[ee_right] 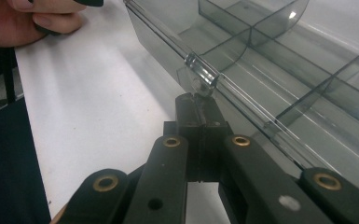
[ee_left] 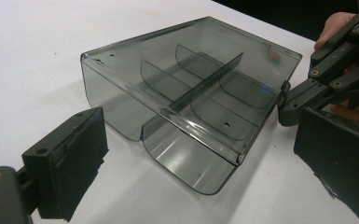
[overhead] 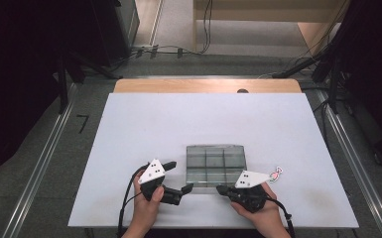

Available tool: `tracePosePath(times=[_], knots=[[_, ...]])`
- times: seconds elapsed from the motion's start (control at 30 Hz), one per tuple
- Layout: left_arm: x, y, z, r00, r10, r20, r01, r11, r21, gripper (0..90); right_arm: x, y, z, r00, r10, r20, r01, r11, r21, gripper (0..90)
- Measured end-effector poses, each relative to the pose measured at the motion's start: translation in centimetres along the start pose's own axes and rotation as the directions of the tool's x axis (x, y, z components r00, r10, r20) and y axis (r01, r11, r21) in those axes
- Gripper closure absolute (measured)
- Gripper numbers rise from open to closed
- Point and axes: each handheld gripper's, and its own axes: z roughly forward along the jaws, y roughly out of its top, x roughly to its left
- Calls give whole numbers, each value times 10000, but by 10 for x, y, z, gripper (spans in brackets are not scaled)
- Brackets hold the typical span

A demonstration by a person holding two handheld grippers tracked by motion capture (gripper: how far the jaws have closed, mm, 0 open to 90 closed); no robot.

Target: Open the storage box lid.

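A smoky clear plastic box (overhead: 216,163) with inner dividers lies on the white table (overhead: 178,124), near its front edge. My left gripper (overhead: 178,177) is open, and the box's near left corner (ee_left: 205,184) sits between its pads without touching either. My right gripper (overhead: 220,189) is shut, its tips (ee_right: 198,100) right against the small clear latch tab (ee_right: 200,74) on the box's front rim. Whether the tab is pinched between them I cannot tell. In the left gripper view the right gripper (ee_left: 284,100) touches the box's edge.
A small pink and white wrapped sweet (overhead: 276,174) lies on the table just right of the box. Bare wood of the table's far edge (overhead: 208,85) shows beyond the white sheet. Dark stands and cables flank the table on the floor.
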Motion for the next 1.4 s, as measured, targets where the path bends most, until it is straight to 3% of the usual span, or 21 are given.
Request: tracePosePath(times=[0.7, 0.97, 1.17, 1.4], knots=[[0, 0, 1, 9998, -30, 192, 28, 10000, 93, 74, -1, 11, -13, 9999, 7, 161, 2, 9982, -601, 881], [-6, 1, 4, 9990, 413, -191, -405, 9984, 386, 174, -2, 17, -18, 9997, -19, 246, 40, 9965, -840, 881], [-5, 5, 4, 9997, 135, 185, -143, 9991, 393, 256, -3, 20, -20, 9994, 5, 346, 27, 9957, -930, 881], [-10, 9, 7, 9992, 313, -266, -300, 9984, 489, 438, -5, 22, -24, 9990, 25, 439, 21, 9946, -1034, 881]])
